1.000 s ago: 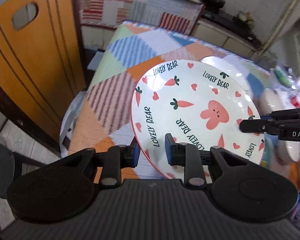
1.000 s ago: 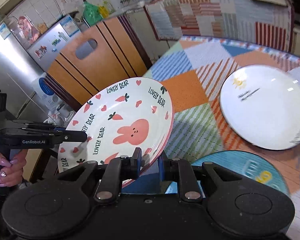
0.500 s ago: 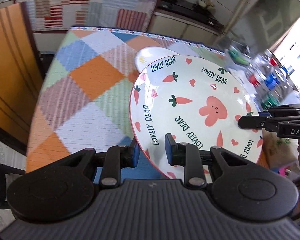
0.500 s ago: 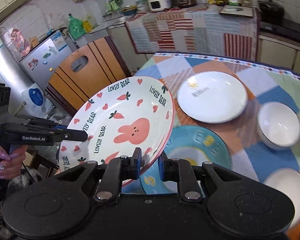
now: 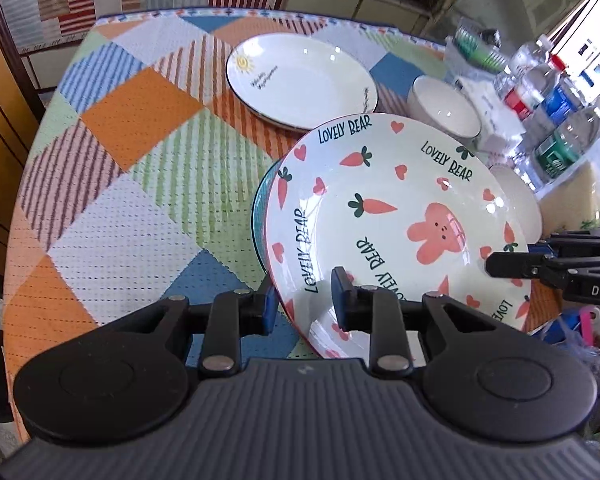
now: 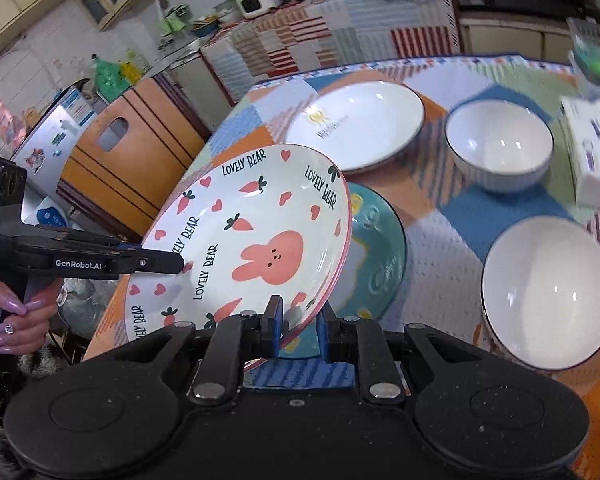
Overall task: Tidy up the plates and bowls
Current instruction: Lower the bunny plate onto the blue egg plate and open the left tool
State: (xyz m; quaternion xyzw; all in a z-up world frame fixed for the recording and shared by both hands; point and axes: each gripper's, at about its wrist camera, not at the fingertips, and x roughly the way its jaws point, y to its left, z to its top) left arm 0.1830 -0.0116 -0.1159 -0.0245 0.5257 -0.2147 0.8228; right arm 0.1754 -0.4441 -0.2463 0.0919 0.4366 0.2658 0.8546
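Ceramic bunny plate [image 5: 396, 220], white with pink hearts, carrots and "LOVELY BEAR" lettering, is hanging tilted in the air above the patchwork tablecloth [image 5: 132, 168], carried from two sides. Left gripper [image 5: 305, 300] is pinching the plate's near rim, one blue-padded finger under the plate and the other on its upper face. Right gripper [image 6: 299, 322] is clamping the opposite rim the same way, fingers closed on the edge; from the left wrist view its black fingertips are showing over the plate's far right edge. Teal plate [image 6: 376, 264] is lying flat on the cloth directly under the bunny plate's lower edge; whether the two are touching cannot be told. White plate with a sun mark [image 5: 300, 76] is sitting farther back on the table, apart from the teal one. Two white bowls are standing to the right: a smaller one [image 6: 500, 144] just beside the sun plate and a larger one [image 6: 548, 292] nearer the camera. Water bottles [image 5: 556, 108] are crowding the table's far right edge. A hand with lilac nails [image 6: 16, 320] is gripping the left tool's handle.
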